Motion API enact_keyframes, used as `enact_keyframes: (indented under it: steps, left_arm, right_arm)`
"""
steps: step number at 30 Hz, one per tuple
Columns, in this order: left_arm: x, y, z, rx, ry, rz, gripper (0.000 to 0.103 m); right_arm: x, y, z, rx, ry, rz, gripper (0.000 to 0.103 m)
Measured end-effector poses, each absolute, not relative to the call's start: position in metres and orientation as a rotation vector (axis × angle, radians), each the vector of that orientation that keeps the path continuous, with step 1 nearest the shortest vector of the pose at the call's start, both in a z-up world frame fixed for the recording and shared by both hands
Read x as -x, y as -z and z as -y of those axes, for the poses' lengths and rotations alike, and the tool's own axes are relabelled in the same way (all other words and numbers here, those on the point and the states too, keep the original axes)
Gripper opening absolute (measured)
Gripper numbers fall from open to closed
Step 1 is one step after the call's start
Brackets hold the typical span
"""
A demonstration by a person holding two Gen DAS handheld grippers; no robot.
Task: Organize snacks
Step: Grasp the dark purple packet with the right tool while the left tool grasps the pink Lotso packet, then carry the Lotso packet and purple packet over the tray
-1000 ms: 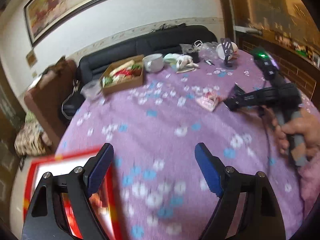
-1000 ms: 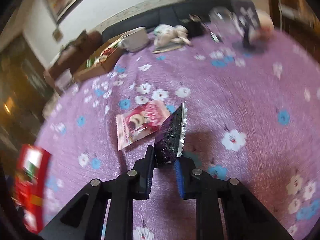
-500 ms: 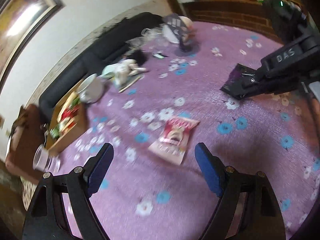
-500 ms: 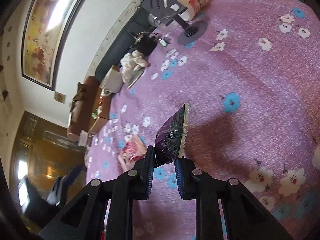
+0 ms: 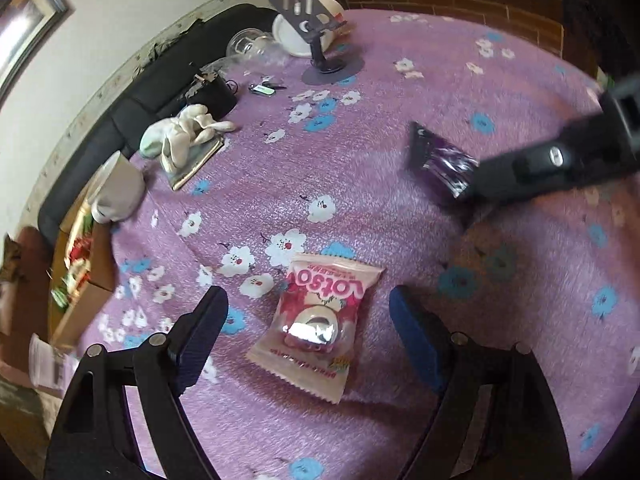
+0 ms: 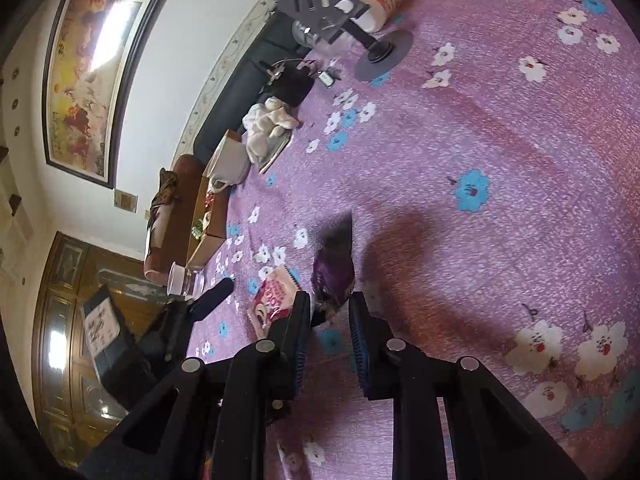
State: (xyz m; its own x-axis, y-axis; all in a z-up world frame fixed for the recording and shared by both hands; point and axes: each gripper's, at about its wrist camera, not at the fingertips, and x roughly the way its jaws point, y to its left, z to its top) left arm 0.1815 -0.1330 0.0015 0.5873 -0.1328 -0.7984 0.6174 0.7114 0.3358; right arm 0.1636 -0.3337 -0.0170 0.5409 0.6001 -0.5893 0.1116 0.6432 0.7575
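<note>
Snack sort, partly done. My left tool is closing, pads either side of the pink Lotso packet, not yet touching it; packet flat on the purple floral worktop, sealed, glossy. My right tool pinches the dark purple packet, crinkled, raised. Cardboard box at the worktop's far edge already holds snacks.

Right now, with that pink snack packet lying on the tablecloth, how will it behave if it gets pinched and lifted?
The pink snack packet looks puffy and thin-filmed, so probably light and floppy. Its glossy wrap may slip. Lying flat on the tablecloth, it won't roll.
</note>
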Motion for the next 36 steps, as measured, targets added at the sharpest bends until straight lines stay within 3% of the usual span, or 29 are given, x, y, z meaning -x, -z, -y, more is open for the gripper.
enact_keyframes:
  steps: [1,3,4,13,15,17,19,25,33,36]
  left_arm:
    - [-0.182,-0.001,0.132,-0.614,0.496,-0.846,0.064]
    - [-0.181,0.000,0.131,-0.563,0.523,-0.856,0.038]
    - [-0.178,0.000,0.132,-0.550,0.529,-0.856,0.036]
    - [-0.155,-0.004,0.125,-0.413,0.525,-0.880,0.034]
    - [-0.144,-0.006,0.122,-0.354,0.531,-0.886,0.034]
    - [-0.129,-0.010,0.116,-0.308,0.512,-0.866,0.034]
    - [-0.113,-0.017,0.110,-0.285,0.493,-0.837,0.034]
    - [-0.050,-0.038,0.083,-0.288,0.423,-0.720,0.034]
    - [0.011,-0.029,0.023,-0.172,0.300,-0.776,0.034]
    - [0.026,-0.027,0.012,-0.151,0.285,-0.794,0.034]
  right_arm:
    - [-0.164,0.017,0.333,-0.845,-0.338,-0.978,0.022]
    - [-0.164,0.016,0.332,-0.840,-0.335,-0.975,0.022]
    - [-0.164,0.016,0.332,-0.840,-0.333,-0.972,0.022]
    - [-0.154,0.010,0.378,-0.999,-0.338,-0.849,0.024]
    - [-0.150,0.010,0.392,-1.043,-0.299,-0.806,0.030]
    - [-0.150,0.008,0.394,-1.003,-0.252,-0.791,0.051]
    - [-0.152,0.005,0.387,-0.946,-0.231,-0.784,0.054]
    - [-0.168,0.004,0.339,-0.691,-0.175,-0.835,0.055]
    - [-0.184,0.014,0.288,-0.345,-0.057,-0.840,0.053]
    - [-0.186,0.014,0.264,-0.108,0.031,-0.862,0.039]
